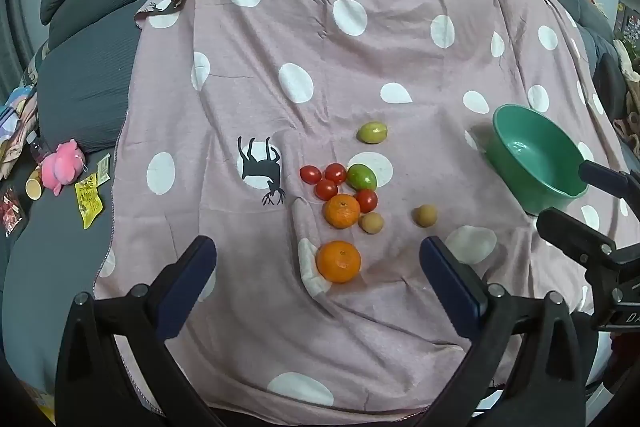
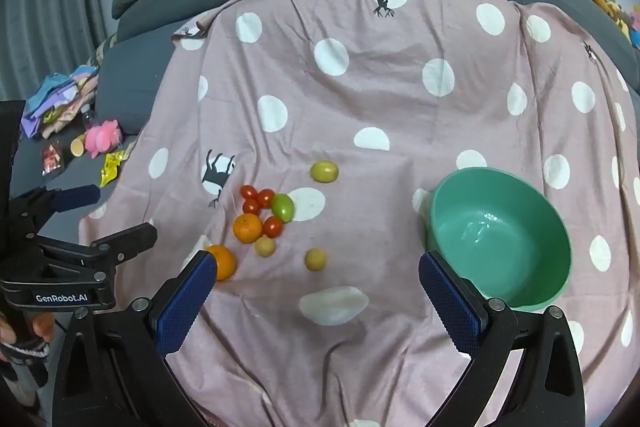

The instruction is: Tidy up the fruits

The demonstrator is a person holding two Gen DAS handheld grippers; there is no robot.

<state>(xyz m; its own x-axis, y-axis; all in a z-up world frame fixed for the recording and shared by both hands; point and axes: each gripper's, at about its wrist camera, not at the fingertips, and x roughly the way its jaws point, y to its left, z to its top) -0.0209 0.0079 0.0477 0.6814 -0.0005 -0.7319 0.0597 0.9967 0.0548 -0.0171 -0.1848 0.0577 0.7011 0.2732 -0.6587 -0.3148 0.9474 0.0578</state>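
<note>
Sitting empty on the blanket [image 2: 360, 99], the bowl [image 2: 500, 235] is well apart from the fruits [image 2: 264, 219]; both hand-held grippers, left [image 1: 318, 267] and right [image 2: 312, 279], gape apart, holding nothing.

Fruit clustered mid-frame: four red cherry tomatoes [image 1: 325, 181], a green one [image 1: 361, 177], two oranges [image 1: 341, 211], two tan round fruits [image 1: 425, 215], a yellow-green one [image 1: 372, 133] above. Empty green bowl [image 2: 500, 235] sits upright at right.
</note>
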